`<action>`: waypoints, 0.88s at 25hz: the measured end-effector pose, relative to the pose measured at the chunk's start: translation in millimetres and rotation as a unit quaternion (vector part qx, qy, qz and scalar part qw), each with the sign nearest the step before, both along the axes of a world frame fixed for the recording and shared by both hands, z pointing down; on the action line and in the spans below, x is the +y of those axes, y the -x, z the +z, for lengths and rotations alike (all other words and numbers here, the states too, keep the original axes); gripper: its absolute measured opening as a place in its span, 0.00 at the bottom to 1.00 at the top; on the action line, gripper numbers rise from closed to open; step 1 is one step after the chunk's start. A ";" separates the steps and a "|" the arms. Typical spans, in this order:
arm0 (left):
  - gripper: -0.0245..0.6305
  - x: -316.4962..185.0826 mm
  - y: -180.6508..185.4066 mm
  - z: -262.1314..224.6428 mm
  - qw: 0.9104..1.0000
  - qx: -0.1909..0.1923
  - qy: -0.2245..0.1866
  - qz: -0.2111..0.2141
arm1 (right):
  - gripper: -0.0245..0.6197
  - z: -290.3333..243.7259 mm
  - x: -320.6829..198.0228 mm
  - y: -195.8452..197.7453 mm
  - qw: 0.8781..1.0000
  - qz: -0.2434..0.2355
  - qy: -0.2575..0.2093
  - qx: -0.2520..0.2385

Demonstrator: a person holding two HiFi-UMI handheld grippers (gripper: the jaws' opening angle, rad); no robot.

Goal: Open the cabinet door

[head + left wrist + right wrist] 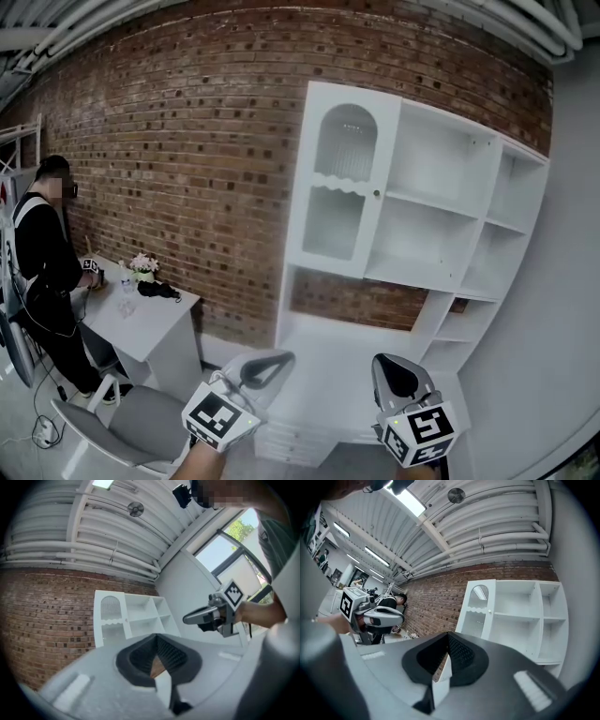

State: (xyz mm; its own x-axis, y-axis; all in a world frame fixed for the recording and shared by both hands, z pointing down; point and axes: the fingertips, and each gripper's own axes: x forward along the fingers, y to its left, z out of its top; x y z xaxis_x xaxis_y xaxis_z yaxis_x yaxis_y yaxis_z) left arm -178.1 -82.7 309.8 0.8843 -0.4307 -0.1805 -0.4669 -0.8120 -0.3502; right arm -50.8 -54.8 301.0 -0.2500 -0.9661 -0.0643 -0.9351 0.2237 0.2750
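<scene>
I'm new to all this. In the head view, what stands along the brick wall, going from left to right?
person → desk → cabinet door → open shelves

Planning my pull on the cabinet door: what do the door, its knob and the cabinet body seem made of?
Cabinet door: white matt frame, likely painted board; arched upper panel shows vertical ribs, probably reeded glass; lower panel smooth, translucent.
Knob: small, dark, too small to tell.
Cabinet body: same matt white board, flat even shelves.
</scene>
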 end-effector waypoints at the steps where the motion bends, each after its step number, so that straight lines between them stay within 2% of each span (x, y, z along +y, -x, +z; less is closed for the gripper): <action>1: 0.04 0.8 -2.0 -0.3 1.000 0.000 0.000 0.002 | 0.05 -0.8 0.5 -0.9 1.000 -0.001 -0.001 -0.004; 10: 0.04 -3.7 -36.8 0.4 1.000 -0.003 0.001 0.002 | 0.05 -2.0 -10.2 -31.5 1.000 -0.008 -0.004 -0.015; 22: 0.04 -30.1 -118.5 1.6 0.999 -0.018 -0.001 -0.037 | 0.05 -6.0 -47.3 -113.4 0.998 -0.048 -0.013 -0.029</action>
State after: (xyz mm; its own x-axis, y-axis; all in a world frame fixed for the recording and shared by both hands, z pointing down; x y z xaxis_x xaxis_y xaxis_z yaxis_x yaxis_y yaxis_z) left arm -59.6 -112.8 311.4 0.8559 -0.4946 -0.1511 -0.5129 -0.7750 -0.3692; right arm 62.6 -102.0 294.9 -0.3360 -0.9359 -0.1061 -0.9243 0.3060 0.2279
